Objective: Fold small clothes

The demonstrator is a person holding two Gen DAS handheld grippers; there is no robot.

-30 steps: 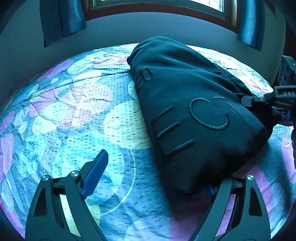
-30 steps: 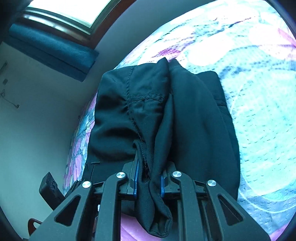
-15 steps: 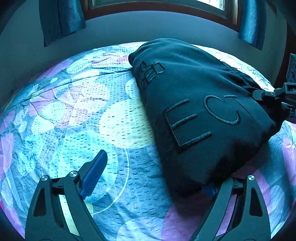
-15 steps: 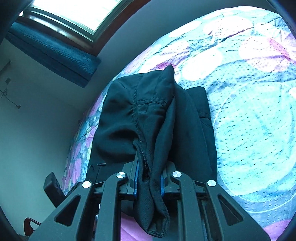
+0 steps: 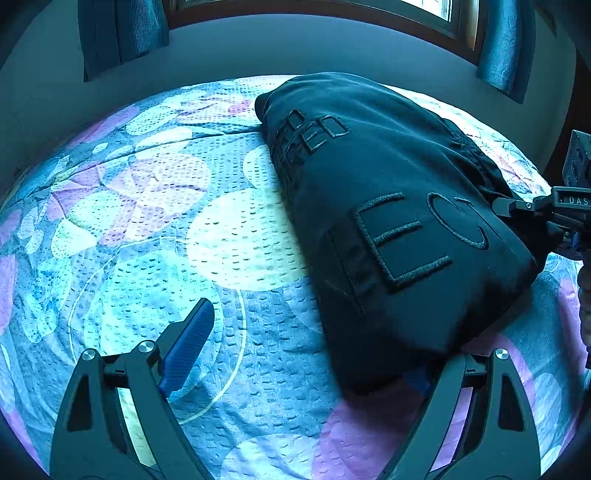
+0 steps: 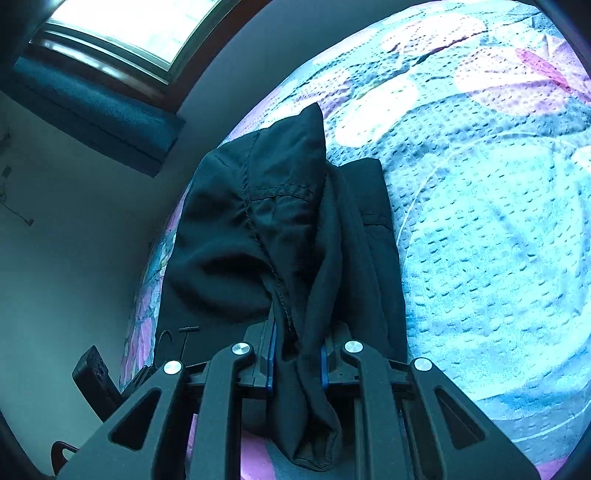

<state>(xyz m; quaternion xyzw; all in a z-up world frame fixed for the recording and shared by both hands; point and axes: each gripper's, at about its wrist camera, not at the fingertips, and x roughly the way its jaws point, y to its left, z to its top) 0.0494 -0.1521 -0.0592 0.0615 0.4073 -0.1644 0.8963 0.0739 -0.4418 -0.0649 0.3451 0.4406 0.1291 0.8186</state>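
A black garment (image 5: 388, 206) with raised letters lies folded on the floral bedspread (image 5: 155, 229). My left gripper (image 5: 310, 343) stands wide open just above the bedspread, at the garment's near corner. Its left blue pad (image 5: 188, 343) is bare, and the right pad is hidden under the black corner. At the right edge of the left wrist view, my right gripper (image 5: 532, 210) is shut on the garment's side. In the right wrist view the right gripper (image 6: 297, 354) pinches a bunched fold of the garment (image 6: 266, 229), and a tail of cloth hangs below the pads.
The bedspread (image 6: 498, 240) stretches wide to the left of the garment. A wall with a window (image 5: 295, 7) and dark curtains (image 5: 122, 33) runs behind the bed. A dark boxy object (image 6: 92, 373) sits beyond the bed's edge in the right wrist view.
The garment's top layer has slid toward the right gripper and flattened, so more raised letters show. The right gripper still holds the fold. The left gripper has not moved.
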